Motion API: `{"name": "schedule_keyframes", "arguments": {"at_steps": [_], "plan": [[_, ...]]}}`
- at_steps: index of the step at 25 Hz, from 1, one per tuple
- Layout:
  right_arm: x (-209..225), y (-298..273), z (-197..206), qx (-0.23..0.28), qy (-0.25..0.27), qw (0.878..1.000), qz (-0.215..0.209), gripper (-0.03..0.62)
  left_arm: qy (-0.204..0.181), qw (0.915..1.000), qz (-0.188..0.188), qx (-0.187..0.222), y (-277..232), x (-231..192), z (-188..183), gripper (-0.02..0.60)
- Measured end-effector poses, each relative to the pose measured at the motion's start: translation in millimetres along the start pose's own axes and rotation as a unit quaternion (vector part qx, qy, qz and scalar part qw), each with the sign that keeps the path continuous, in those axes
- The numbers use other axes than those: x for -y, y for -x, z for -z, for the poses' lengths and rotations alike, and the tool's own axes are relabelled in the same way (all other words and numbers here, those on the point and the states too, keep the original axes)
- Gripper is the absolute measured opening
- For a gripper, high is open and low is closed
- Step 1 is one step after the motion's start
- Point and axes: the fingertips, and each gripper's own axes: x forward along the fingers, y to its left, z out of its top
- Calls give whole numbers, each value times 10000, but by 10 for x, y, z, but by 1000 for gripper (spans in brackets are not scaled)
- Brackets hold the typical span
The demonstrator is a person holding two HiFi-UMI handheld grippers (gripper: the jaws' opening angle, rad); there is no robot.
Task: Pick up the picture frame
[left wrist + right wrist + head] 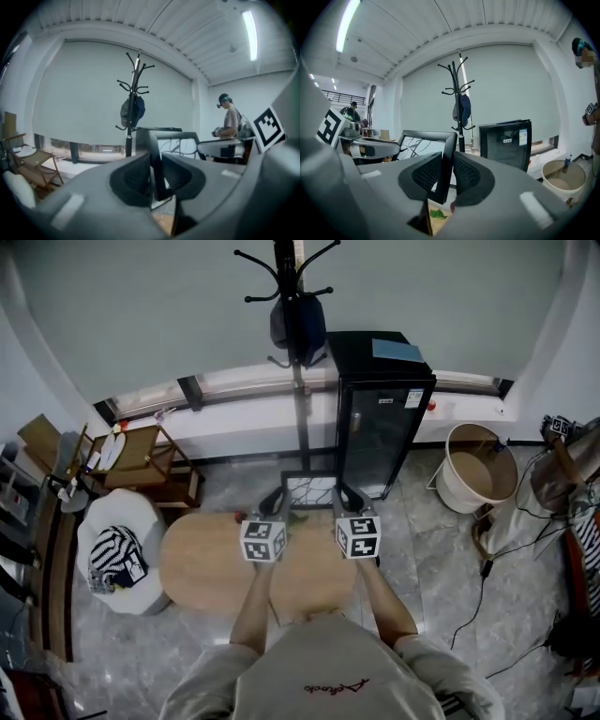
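Over a round pale-wood table point(202, 563), the left gripper point(275, 502) and right gripper point(344, 499) pinch opposite side rails of an upright black-rimmed picture frame point(309, 489), likely light, stiff and breakable.

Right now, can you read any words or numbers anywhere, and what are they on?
Nothing reads clearly.
Red script on the person's shirt: upside down, too blurred.
Stickers on the black cabinet: too small.
Cubes on the left gripper and right gripper: black-and-white squares, no letters.
Picture frame: curvy lines only, no words.
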Motion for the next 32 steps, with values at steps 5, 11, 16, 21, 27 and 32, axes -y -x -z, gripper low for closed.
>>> {"name": "schedule_keyframes", "arguments": {"at_steps": [5,11,16,21,27,32], "plan": [[33,-7,-195,159,70,9998,8,81,-101,9999,-10,112,-31,7,-195,77],[85,-38,-343,289,118,9995,22,81,-183,9996,9,232,-88,16,-357,77],[157,-53,-438,326,162,9993,8,81,-186,9994,9,280,-153,45,-436,77],[200,-82,-463,319,174,9993,11,81,-192,9994,17,301,-196,54,-462,77],[220,-115,-462,315,171,9994,-18,81,-208,9993,-15,296,-229,42,-463,77],[230,-142,-480,325,167,9993,-45,81,-204,9993,-29,302,-244,31,-478,77]]}}
